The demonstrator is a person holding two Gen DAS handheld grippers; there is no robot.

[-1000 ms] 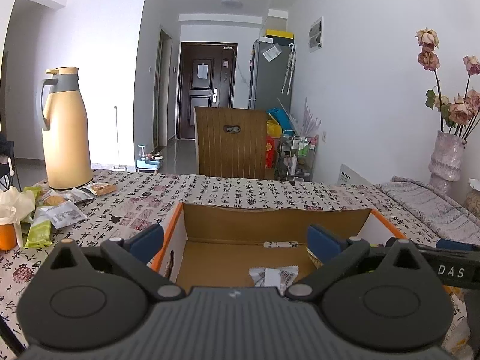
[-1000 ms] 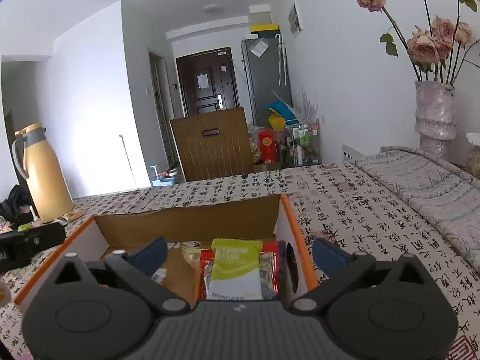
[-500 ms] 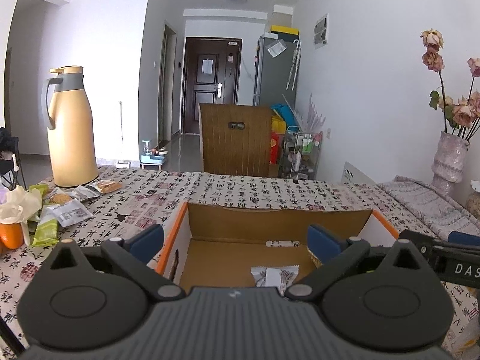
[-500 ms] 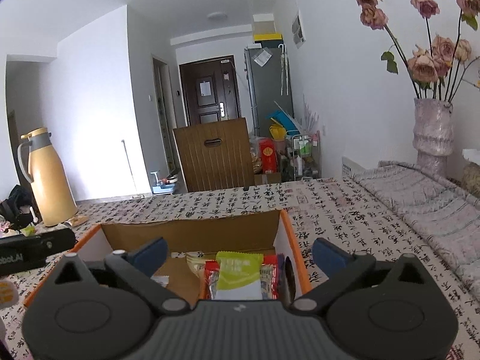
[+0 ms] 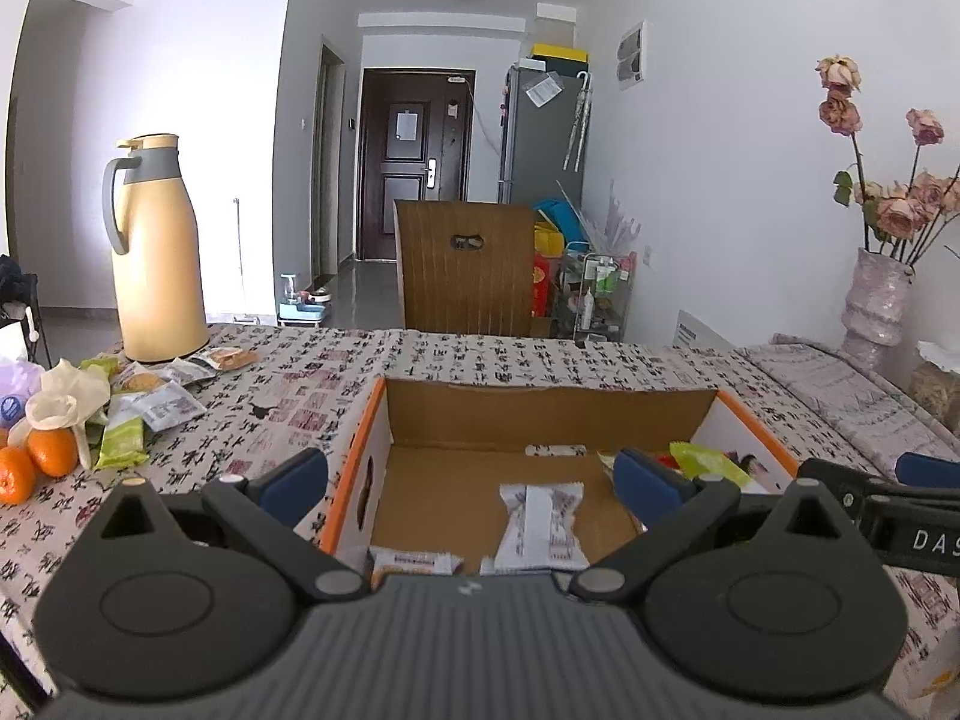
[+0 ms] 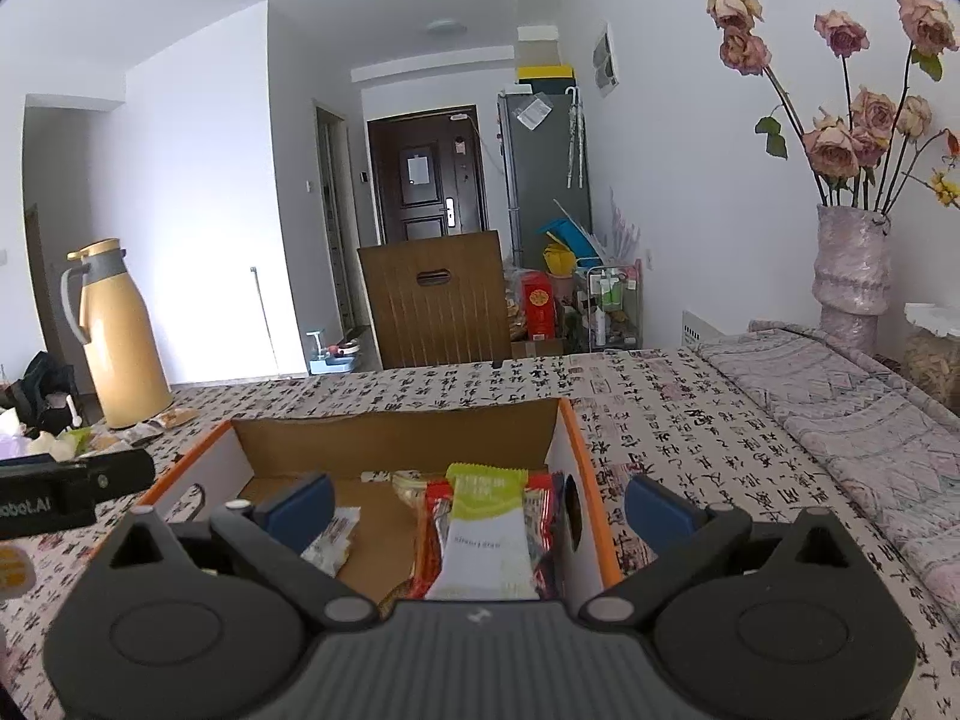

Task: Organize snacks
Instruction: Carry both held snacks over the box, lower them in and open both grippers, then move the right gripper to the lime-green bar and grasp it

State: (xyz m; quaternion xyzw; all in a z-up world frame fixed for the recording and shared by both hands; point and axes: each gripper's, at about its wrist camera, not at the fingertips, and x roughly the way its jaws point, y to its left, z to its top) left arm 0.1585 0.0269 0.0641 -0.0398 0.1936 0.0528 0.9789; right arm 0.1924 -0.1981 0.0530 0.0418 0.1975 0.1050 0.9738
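Note:
An orange-rimmed cardboard box (image 5: 543, 409) (image 6: 396, 433) stands on the patterned tablecloth. Inside lie a white snack packet (image 5: 543, 516) and, toward its right side, red and green-white packets (image 6: 487, 525). My left gripper (image 5: 471, 477) hovers open over the box's left half with nothing between its fingers. My right gripper (image 6: 477, 504) is open above the right half, also holding nothing. More loose snack packets (image 5: 156, 399) lie on the table at the left, near the thermos.
A tall yellow thermos (image 5: 157, 252) stands at the table's far left, with oranges (image 5: 36, 459) and a white bag in front. A vase of dried roses (image 6: 852, 264) is at the far right. A wooden chair back (image 5: 465, 267) rises behind the table.
Both grippers have risen and tilted down a little, so more of the box floor and its packets shows. Nothing was taken hold of or let go.

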